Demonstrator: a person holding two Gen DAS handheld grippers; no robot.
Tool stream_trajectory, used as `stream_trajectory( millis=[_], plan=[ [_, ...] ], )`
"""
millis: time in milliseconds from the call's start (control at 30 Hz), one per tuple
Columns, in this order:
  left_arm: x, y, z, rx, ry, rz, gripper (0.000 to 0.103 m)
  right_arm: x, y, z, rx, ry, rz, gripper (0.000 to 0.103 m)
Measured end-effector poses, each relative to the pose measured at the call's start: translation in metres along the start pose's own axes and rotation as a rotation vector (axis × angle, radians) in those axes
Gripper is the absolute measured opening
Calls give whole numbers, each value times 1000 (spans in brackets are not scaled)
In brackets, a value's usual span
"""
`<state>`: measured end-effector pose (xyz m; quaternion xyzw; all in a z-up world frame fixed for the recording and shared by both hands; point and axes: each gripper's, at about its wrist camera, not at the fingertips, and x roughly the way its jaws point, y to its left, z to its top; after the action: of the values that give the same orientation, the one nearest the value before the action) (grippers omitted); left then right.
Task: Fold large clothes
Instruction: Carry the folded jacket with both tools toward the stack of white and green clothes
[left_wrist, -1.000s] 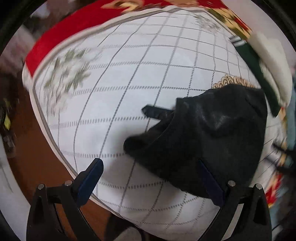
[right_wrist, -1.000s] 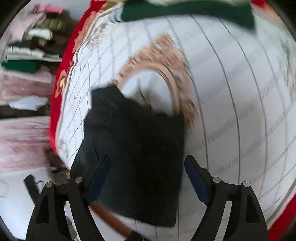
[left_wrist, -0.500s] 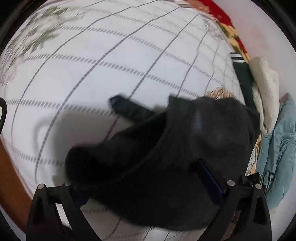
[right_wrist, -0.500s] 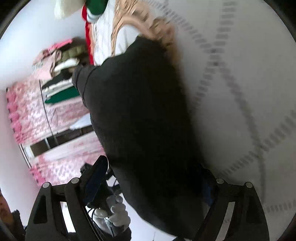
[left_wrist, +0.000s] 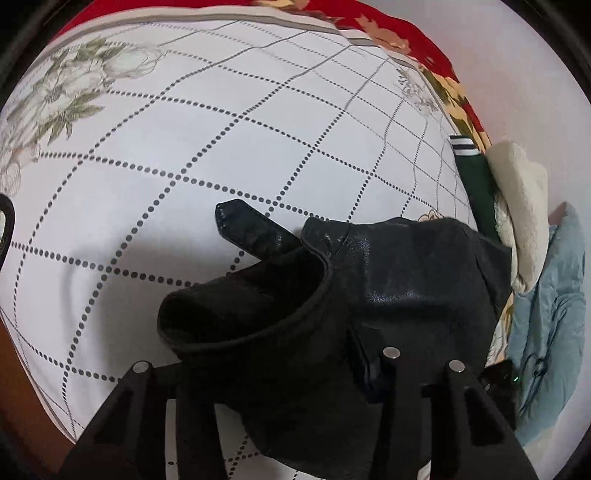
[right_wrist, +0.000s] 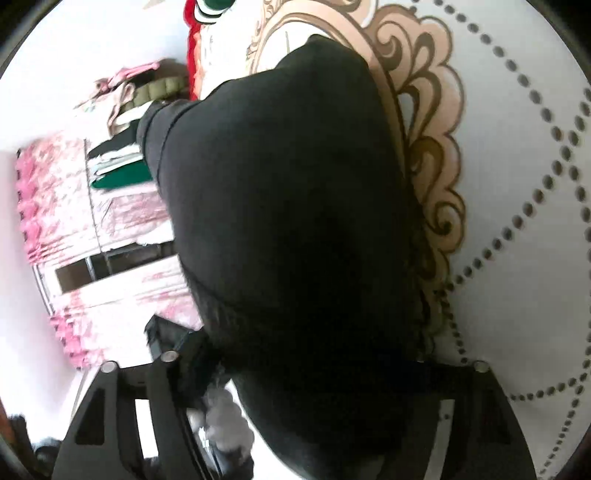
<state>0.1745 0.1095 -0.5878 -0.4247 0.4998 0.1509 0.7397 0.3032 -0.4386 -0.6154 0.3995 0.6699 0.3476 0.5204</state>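
Note:
A black leather jacket (left_wrist: 406, 288) lies bunched on a white bedspread (left_wrist: 184, 147) with a dotted grid; its collar opening and a strap tip point left. My left gripper (left_wrist: 273, 369) comes in from the near side. Its jaws are closing on a thick fold of the jacket, which fills the gap and hides the pads. In the right wrist view the jacket (right_wrist: 295, 203) is a dark mound over a gold scroll print. My right gripper (right_wrist: 310, 350) straddles the near edge. Its jaws are wide and closing, the right finger buried under cloth.
At the bed's right edge lie a green garment with a striped cuff (left_wrist: 476, 184), a cream fleece (left_wrist: 521, 206) and a light blue padded coat (left_wrist: 546, 332). Pink curtains (right_wrist: 48, 206), stacked clothes (right_wrist: 122, 147) and a gloved hand (right_wrist: 225, 424) show past the right gripper.
Both grippers have sunk onto the jacket. The left jaws, wide apart before, have drawn in around a fold near the collar. The right gripper has tipped toward level, with the jacket filling its view.

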Motion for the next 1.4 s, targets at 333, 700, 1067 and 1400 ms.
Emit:
stream_trajectory(
  millis=[333, 700, 1067, 1400],
  plan=[
    [-32, -15, 17, 55, -49, -30, 20, 0, 32, -13, -30, -89, -5, 43],
    [-93, -39, 53, 107, -80, -97, 17, -27, 110, -25, -76, -127, 17, 37],
    [-155, -136, 131, 210, -161, -177, 17, -68, 265, 19, -167, -212, 60, 36],
    [-127, -308, 201, 299, -232, -262, 17, -174, 363, 163, -214, -321, 129, 36]
  ],
)
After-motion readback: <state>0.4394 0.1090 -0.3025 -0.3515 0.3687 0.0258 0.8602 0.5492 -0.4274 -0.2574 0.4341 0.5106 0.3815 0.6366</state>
